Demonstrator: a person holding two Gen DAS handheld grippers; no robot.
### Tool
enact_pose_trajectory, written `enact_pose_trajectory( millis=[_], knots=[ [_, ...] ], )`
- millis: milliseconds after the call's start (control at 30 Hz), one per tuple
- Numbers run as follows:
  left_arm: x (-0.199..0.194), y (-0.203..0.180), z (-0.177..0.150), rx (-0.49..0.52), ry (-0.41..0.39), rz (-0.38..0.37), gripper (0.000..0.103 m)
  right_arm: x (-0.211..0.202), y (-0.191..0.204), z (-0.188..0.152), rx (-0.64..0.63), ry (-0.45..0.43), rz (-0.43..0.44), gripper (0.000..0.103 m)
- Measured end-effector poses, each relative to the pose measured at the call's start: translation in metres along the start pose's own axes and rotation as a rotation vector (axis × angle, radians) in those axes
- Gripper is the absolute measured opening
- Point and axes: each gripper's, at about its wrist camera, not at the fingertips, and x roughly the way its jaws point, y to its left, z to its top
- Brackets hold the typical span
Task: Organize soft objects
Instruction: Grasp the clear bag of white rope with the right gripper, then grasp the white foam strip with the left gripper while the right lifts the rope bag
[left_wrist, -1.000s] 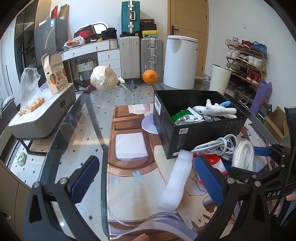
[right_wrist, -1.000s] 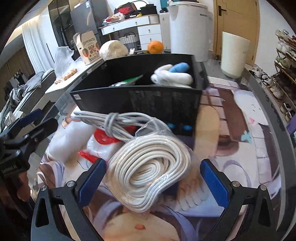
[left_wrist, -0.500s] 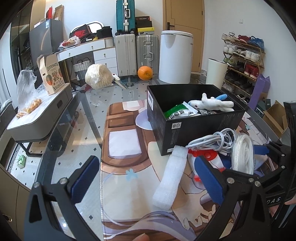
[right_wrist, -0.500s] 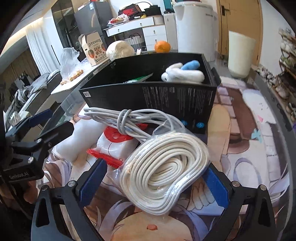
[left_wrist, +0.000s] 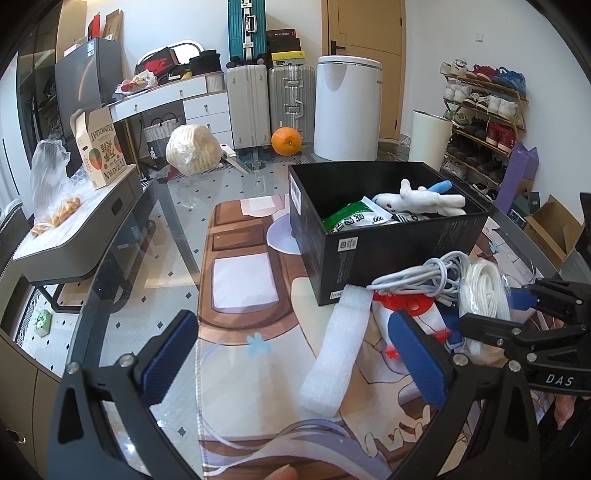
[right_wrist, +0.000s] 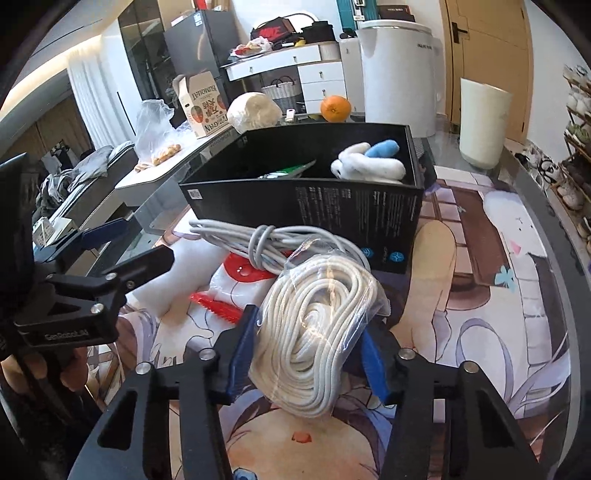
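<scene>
The right gripper (right_wrist: 306, 354) has closed: a second ago its jaws stood wide on either side of the bagged coil of white rope (right_wrist: 317, 336); now both blue pads press into the plastic bag, clamped on the coil. The coil appears bunched and tilted up between the pads, though whether it has left the table (left_wrist: 147, 280) cannot be told. It lies just in front of the open black cardboard box (right_wrist: 306, 210), touching the bundle of grey-white cable (right_wrist: 266, 238) beside it.

The left gripper (left_wrist: 295, 354) holds nothing, jaws wide apart as before, low over the printed mat (left_wrist: 243, 288), with the white foam strip (left_wrist: 341, 350) between its pads' line and the box.

The box already contains a white-and-blue plush toy (right_wrist: 369, 162) and a green packet (left_wrist: 351, 218).

Judgement: the grasp is made; the likely next step is lifting the coil over the near wall into the box. The neighbouring cable may drag along.
</scene>
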Motion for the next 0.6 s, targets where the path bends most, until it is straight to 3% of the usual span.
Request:
enact_pose_trajectory(
  millis=[600],
  knots=[
    [0.009,-0.01,-0.004,0.049,0.06,-0.029,0.103,-0.023,-0.014,0.001,0.016,-0.079,-0.002,0.05]
  ],
)
